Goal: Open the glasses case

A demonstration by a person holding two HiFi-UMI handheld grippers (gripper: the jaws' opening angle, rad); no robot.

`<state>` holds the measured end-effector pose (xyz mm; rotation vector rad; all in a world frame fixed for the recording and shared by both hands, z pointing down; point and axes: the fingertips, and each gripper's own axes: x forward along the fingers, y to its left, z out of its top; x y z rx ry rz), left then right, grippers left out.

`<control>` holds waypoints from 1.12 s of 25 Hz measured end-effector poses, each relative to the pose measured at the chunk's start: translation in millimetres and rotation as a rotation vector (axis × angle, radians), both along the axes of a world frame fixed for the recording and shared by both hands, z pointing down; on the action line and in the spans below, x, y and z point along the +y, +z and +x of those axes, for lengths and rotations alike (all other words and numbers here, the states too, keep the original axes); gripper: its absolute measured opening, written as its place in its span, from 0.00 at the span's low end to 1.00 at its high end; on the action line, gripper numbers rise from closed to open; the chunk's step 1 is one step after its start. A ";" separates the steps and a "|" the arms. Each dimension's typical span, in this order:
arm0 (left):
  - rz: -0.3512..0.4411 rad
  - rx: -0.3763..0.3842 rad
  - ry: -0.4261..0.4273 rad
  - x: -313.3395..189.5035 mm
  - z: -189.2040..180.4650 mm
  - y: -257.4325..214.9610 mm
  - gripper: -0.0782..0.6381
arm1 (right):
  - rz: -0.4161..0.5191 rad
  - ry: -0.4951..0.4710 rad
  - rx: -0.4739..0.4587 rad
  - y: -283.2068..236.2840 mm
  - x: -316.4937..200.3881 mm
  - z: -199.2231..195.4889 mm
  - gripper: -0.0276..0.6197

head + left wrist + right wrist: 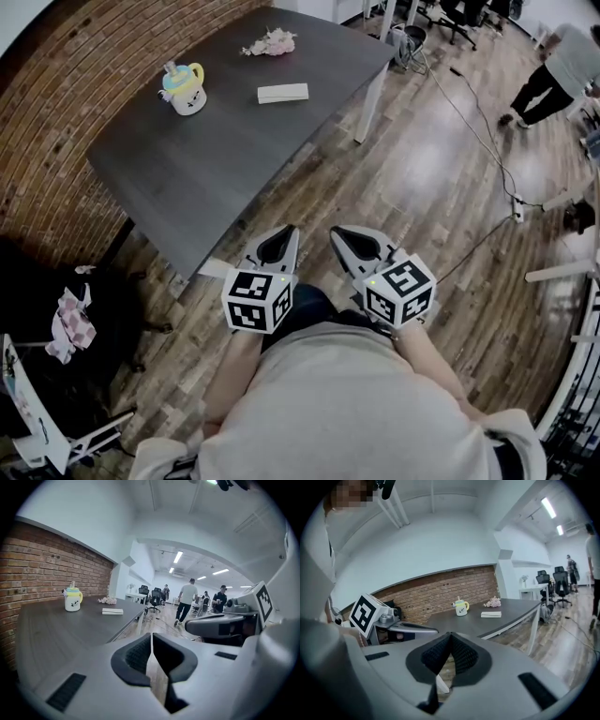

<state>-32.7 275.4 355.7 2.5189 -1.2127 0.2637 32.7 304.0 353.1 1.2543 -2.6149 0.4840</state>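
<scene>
The white glasses case [283,93] lies flat and closed on the far half of the dark grey table [206,159]; it also shows small in the left gripper view [112,611] and the right gripper view [491,614]. My left gripper [290,232] and right gripper [337,233] hang side by side over the wooden floor, short of the table's near corner and well away from the case. Both are shut with nothing between the jaws [151,641] [449,641].
A white mug with a yellow handle [185,88] stands left of the case, and a small pink flower bunch [270,42] lies at the far end. A brick wall [37,141] runs along the table's left. Cables cross the floor [487,150], and people [187,602] stand at the far right.
</scene>
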 end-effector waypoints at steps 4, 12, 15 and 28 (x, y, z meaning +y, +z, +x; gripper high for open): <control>0.030 -0.019 0.009 0.2 -2.3 -3.0 0.15 | 0.011 0.013 0.000 1.3 -5.0 4.8 0.09; 0.051 -0.079 -0.032 -12.5 -20.8 -7.0 0.16 | 0.054 0.028 0.039 -4.8 -24.0 8.8 0.22; 0.050 -0.080 -0.035 -23.2 -25.8 -8.4 0.30 | 0.070 0.021 0.049 -10.0 -36.3 4.8 0.24; -0.038 -0.081 -0.103 -101.5 -34.1 24.5 0.37 | -0.005 0.031 0.040 12.0 -109.6 20.9 0.28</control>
